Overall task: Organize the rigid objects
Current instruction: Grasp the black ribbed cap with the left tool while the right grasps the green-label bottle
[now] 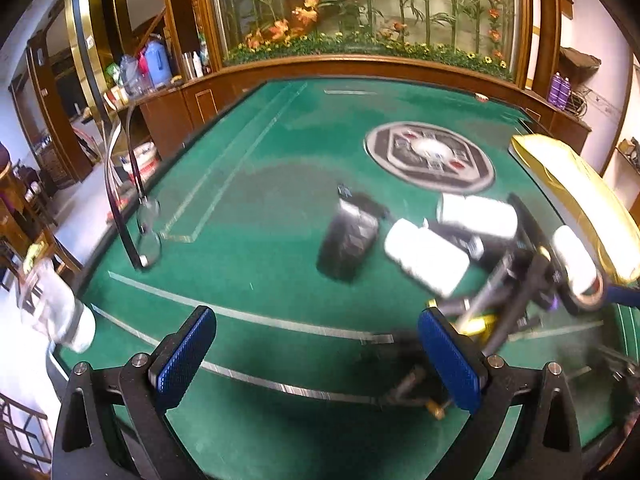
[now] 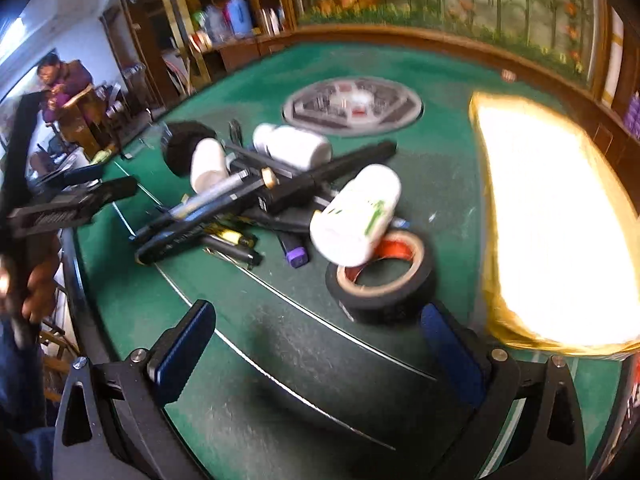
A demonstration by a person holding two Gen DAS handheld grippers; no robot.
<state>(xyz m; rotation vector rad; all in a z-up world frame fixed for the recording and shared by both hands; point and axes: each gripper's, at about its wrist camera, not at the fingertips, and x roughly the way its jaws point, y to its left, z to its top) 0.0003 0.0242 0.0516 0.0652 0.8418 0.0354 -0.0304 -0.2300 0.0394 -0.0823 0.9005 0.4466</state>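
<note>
At far left of the green table (image 1: 248, 184), a pair of glasses (image 1: 146, 224) sits apart from everything else. My left gripper (image 1: 316, 356) hangs over bare felt, jaws spread, nothing between them. Right of it lies a black pouch (image 1: 350, 236), long axis running away from me, tilted slightly right. Next comes the pile: three white bottles, all on their sides. First bottle (image 2: 208, 164) points roughly away from me; second (image 2: 294, 146) lies crosswise; third (image 2: 358, 216) leans against the black tape roll (image 2: 384, 284), its base toward me. Black rods and pens (image 2: 240, 200) lie under them, long axes running lower left to upper right. My right gripper (image 2: 320, 356) hovers just before the tape roll, jaws spread and empty. Far right: gold box (image 2: 556, 220), overexposed, contents unreadable.

Risks, as I judge them: bottles on their sides could roll once a neighbour is lifted; third bottle likely drops if the tape moves. Tangled rods may drag along together. Frames are blurred, so grasp alignment is uncertain.
</note>
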